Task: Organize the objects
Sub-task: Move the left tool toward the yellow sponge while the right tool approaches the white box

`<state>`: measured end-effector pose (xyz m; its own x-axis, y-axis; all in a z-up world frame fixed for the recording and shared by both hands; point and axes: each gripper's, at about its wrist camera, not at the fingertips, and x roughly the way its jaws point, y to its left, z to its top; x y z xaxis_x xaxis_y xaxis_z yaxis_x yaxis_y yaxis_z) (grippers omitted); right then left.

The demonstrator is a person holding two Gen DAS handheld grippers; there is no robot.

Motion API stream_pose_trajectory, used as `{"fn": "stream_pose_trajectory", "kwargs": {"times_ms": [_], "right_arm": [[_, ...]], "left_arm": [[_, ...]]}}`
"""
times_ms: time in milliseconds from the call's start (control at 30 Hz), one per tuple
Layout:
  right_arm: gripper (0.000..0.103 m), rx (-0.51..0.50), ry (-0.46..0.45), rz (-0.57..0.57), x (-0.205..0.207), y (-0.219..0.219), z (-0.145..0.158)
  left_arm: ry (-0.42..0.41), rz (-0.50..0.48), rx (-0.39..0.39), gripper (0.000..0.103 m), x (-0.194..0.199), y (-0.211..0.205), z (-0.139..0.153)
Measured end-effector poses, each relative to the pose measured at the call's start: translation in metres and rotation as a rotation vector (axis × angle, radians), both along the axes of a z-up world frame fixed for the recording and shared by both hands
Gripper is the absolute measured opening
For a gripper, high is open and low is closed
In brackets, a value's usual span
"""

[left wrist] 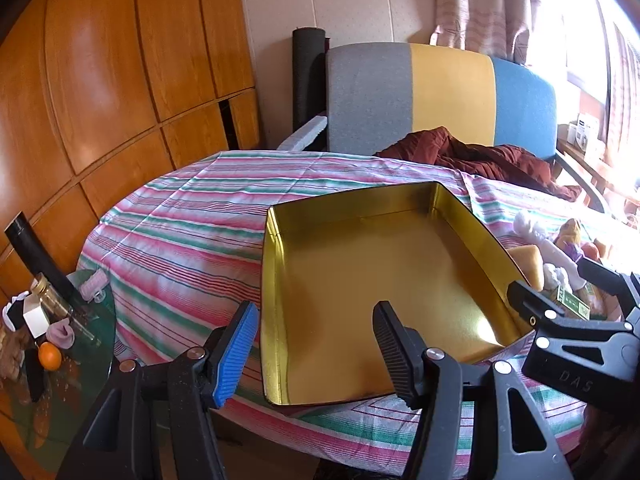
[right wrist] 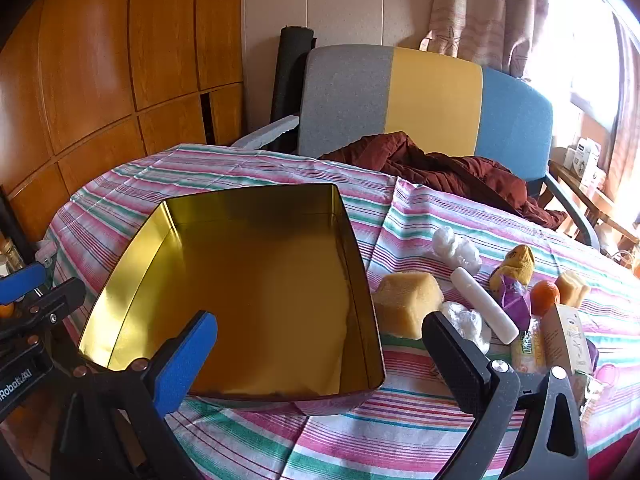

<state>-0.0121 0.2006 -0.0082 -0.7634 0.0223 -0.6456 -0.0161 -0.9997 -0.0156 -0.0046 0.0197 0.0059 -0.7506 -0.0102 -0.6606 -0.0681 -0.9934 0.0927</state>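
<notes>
I have both claws hanging over the near edge of the striped table (right wrist: 280, 432), neither holding anything. My left gripper (left wrist: 316, 344) is spread wide above the near left part of the gold tin (right wrist: 260, 280); my right gripper (right wrist: 320, 356) is wider still, straddling the tin's near right corner.

The tin sits open and bare in the middle of the cloth, which I take to be where the loose things are meant to go. They lie in a cluster just to its right, within the right claw's reach.

I count:
- one yellow sponge block (right wrist: 406, 304), touching the tin's wall or nearly so
- two crumpled white wads (right wrist: 458, 250)
- one white stick (right wrist: 484, 306)
- one doll (right wrist: 516, 280)
- one orange (right wrist: 545, 296)
- one smaller tan block (right wrist: 572, 288)
- one carton (right wrist: 566, 340)

A dark red garment (right wrist: 440, 168) lies at the table's far side.
</notes>
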Motion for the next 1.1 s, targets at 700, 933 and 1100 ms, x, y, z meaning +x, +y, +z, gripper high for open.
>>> {"fn": "stream_pose_trajectory", "kwargs": {"times_ms": [700,933,1100], "right_arm": [[0.103,-0.024,0.025,-0.131,0.01,0.064,0.008],[0.103,-0.019,0.025,-0.25,0.021,0.112,0.013],[0.103,-0.003,0.019,-0.352,0.035,0.155,0.015]], "left_arm": [[-0.105,-0.264,0.146,0.061,-0.006,0.049,-0.006],[-0.147,-0.413,0.138,0.061,-0.004,0.087,-0.01],[-0.189,-0.489,0.179,0.062,-0.01,0.111,-0.009]]}}
